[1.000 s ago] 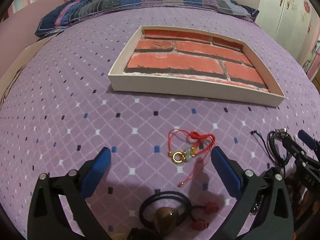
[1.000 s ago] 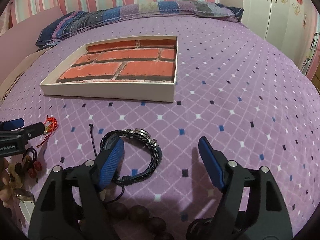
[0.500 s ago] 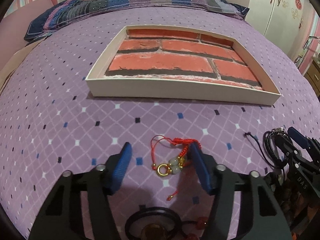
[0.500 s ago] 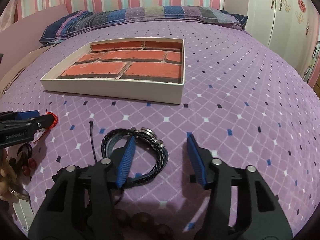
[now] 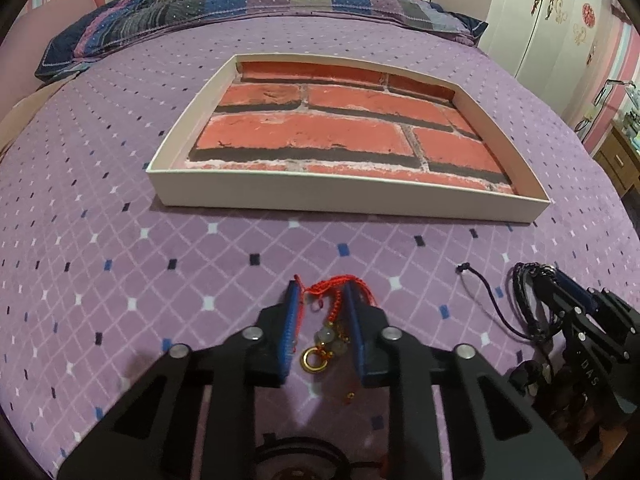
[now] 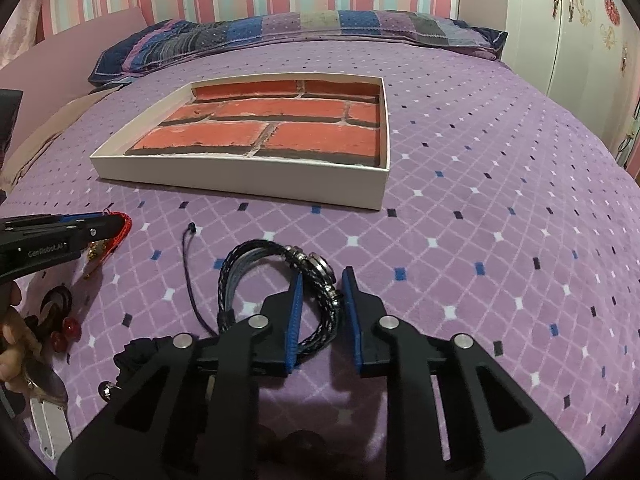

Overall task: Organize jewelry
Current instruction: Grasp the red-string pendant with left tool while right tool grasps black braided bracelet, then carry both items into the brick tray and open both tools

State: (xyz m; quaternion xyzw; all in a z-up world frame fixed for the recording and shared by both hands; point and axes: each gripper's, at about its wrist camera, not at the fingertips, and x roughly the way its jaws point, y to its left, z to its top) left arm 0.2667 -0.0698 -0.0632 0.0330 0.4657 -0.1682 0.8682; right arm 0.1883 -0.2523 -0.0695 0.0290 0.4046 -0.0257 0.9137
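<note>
Nearest the left wrist camera, at 6 o'clock, the left gripper (image 5: 320,300) has just been closing, and its blue pads now pinch the red cord bracelet (image 5: 334,292); the pale beads and gold ring (image 5: 315,361) dangle in the narrow gap behind the tips. Gripping the knotted cord rather than the loose charms looks the surer hold for lifting.

In the right wrist view, also at 6 o'clock, the right gripper (image 6: 322,280) has likewise just been closing, and its pads squeeze one side of the black braided bracelet (image 6: 276,280) near its metal clasp (image 6: 320,266), while the rest of the loop lies on the purple bedspread (image 6: 480,200) toward 9 o'clock. A thin dark cord (image 6: 188,264) trails just beside it.

More beads and a hand (image 6: 10,344) sit at 8 o'clock, partly cut off.

Farther out, at 12 o'clock, the shallow white tray (image 6: 240,184) with its brick-print floor lies flat with nothing in it, probably the destination for both pieces. Beyond it, a striped pillow (image 6: 280,36).
</note>
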